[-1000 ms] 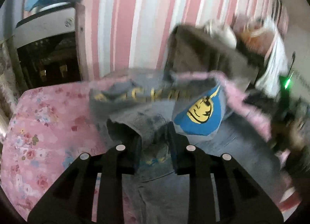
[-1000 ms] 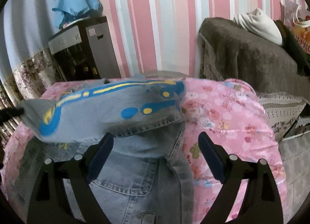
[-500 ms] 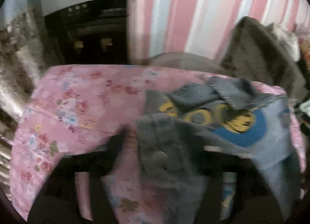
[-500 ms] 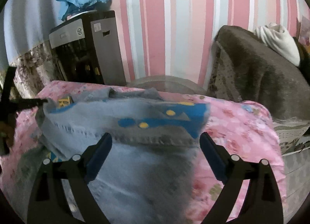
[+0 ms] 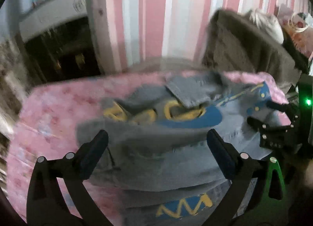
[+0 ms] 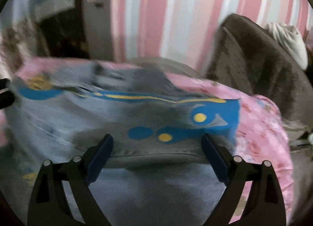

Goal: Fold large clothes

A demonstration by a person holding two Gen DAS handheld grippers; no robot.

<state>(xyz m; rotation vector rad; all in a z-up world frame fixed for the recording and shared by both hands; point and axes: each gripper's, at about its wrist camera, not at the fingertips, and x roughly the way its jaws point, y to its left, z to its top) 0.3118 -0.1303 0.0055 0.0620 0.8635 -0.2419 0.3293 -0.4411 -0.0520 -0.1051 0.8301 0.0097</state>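
A grey-blue denim garment (image 5: 156, 147) with blue and yellow printed patches lies folded over itself on the pink floral bed cover (image 5: 54, 108). It also fills the right wrist view (image 6: 137, 124). My left gripper (image 5: 156, 147) is open, its fingers spread wide just above the folded denim and holding nothing. My right gripper (image 6: 156, 147) is open too, fingers spread over the denim's folded edge. The right gripper shows at the right edge of the left wrist view (image 5: 273, 124).
A dark brown blanket-covered sofa (image 6: 264, 65) stands at the right behind the bed. A dark cabinet (image 5: 58, 50) stands at the back left against the pink striped wall (image 6: 176, 11). The bed's pink cover (image 6: 260, 128) shows to the right of the garment.
My left gripper was shut on the denim a second ago; it has let go and stands open. The upper part of the garment has come down onto the lower part. Both views are motion-blurred.
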